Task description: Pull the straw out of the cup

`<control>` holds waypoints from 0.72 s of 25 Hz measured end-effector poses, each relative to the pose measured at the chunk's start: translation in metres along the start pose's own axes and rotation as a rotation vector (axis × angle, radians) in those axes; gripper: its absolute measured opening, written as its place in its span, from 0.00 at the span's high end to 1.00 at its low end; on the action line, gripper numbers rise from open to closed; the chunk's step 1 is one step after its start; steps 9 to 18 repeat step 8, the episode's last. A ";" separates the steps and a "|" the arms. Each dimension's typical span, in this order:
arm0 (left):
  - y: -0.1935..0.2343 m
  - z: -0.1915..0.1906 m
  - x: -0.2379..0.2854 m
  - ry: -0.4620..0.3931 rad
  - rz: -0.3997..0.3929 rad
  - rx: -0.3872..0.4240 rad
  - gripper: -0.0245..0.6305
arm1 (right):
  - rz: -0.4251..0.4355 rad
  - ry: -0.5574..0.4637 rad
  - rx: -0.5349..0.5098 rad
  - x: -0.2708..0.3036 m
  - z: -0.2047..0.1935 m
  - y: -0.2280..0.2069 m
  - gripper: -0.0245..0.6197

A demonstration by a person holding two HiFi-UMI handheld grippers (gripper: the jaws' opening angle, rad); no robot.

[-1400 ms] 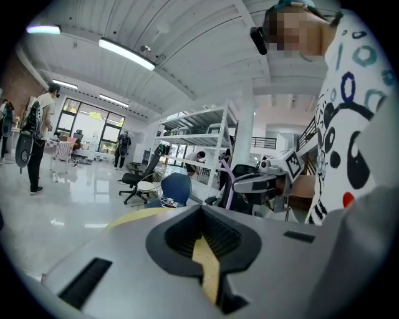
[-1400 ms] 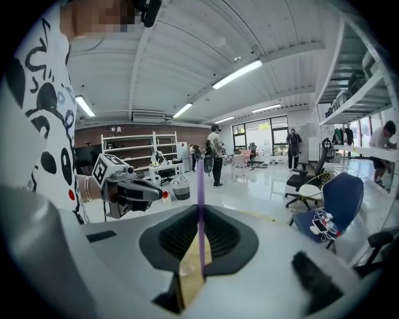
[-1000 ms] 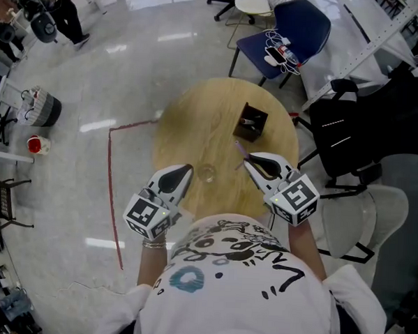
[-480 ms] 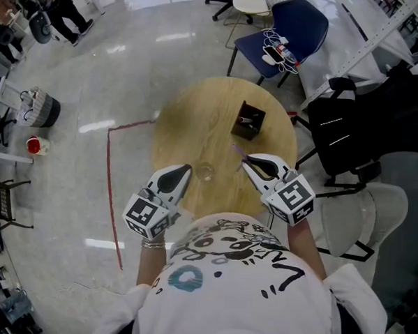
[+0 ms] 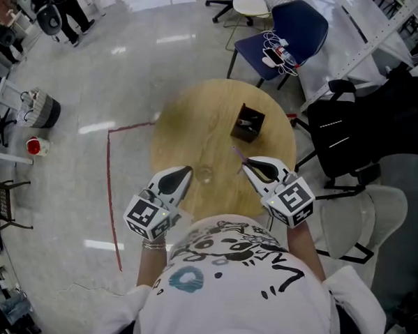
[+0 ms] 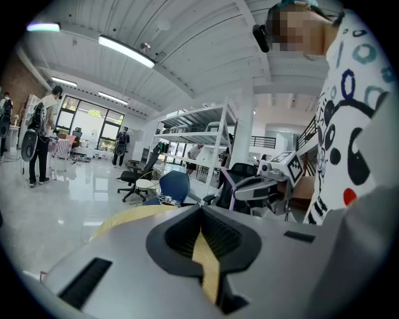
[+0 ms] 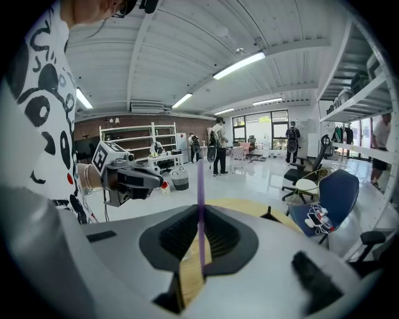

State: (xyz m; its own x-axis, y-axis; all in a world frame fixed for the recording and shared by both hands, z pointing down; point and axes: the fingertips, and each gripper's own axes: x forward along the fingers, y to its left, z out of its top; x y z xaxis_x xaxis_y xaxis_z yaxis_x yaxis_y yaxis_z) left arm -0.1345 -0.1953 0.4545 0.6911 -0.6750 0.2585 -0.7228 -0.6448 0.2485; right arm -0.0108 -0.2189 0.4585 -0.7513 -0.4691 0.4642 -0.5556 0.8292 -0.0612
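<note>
Straw [image 7: 201,199] out of cup [image 5: 206,174], pinched between right gripper [image 5: 247,165] jaws, right of cup. Left gripper [image 5: 187,171] jaws pressed together, empty. Pull seemingly done; next probably lay straw on table [image 5: 197,120].

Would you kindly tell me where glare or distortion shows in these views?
Head view: white glare streaks the glossy floor. Left gripper view: fisheye curves the ceiling, and the corners go black. Right gripper view: the same bowing, yet the purple straw is sharp.
</note>
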 end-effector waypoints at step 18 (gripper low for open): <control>0.001 0.001 -0.001 0.002 0.005 -0.005 0.94 | 0.003 0.001 0.002 0.000 0.003 0.000 0.89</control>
